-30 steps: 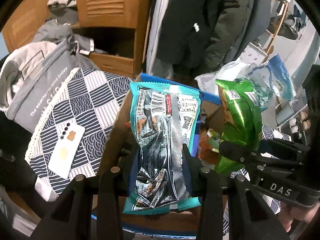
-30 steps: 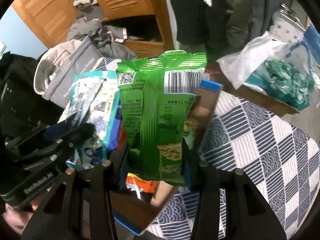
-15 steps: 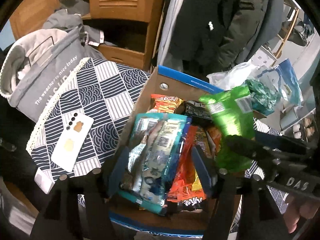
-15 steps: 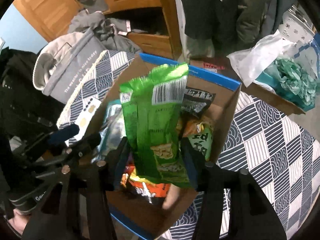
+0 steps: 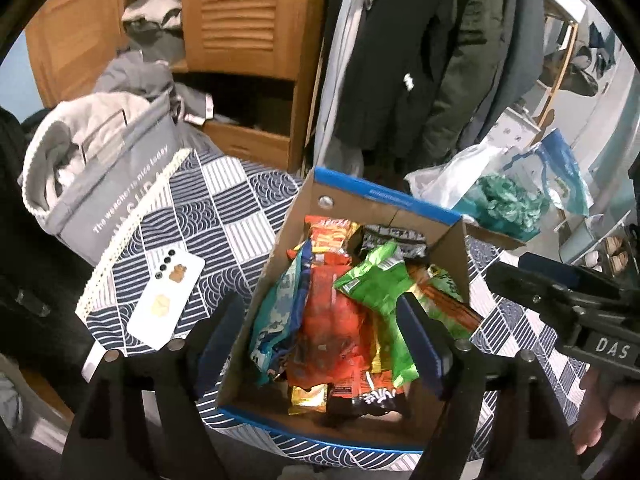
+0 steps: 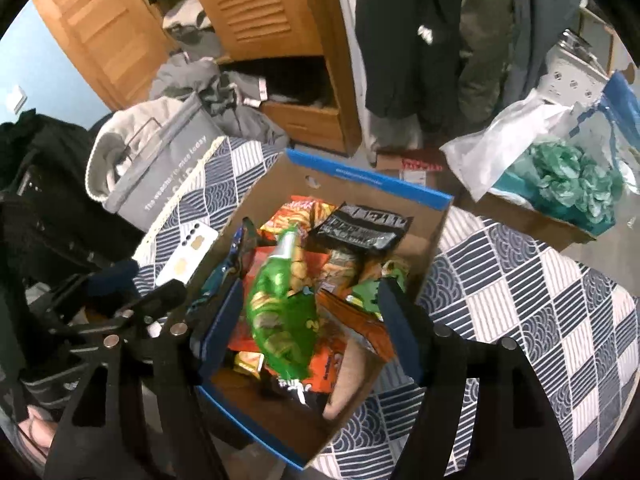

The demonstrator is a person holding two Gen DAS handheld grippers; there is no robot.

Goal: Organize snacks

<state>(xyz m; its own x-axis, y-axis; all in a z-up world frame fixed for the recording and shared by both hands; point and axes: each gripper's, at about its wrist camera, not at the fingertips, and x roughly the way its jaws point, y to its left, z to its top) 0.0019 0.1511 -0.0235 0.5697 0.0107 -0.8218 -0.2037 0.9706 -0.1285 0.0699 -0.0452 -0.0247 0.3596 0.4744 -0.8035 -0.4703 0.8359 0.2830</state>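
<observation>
Two grippers hang above the cardboard box [image 5: 384, 204], both with jaws opening and nothing pinched: the left gripper [image 5: 320, 336] and the right gripper [image 6: 308, 320]. Inside the box lie the green snack bag [image 6: 280, 304], teal packet [image 5: 280, 312] and orange packs [image 5: 332, 320]. Farther left, a white phone [image 5: 166, 304] rests on the patterned cloth [image 5: 224, 216]

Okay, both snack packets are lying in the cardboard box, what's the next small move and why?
Probably lift both claws clear of the cardboard box. The green packet and the teal packet already lie loose among the snacks, and the jaws of the left claw and right claw are opening, gripping nothing.
</observation>
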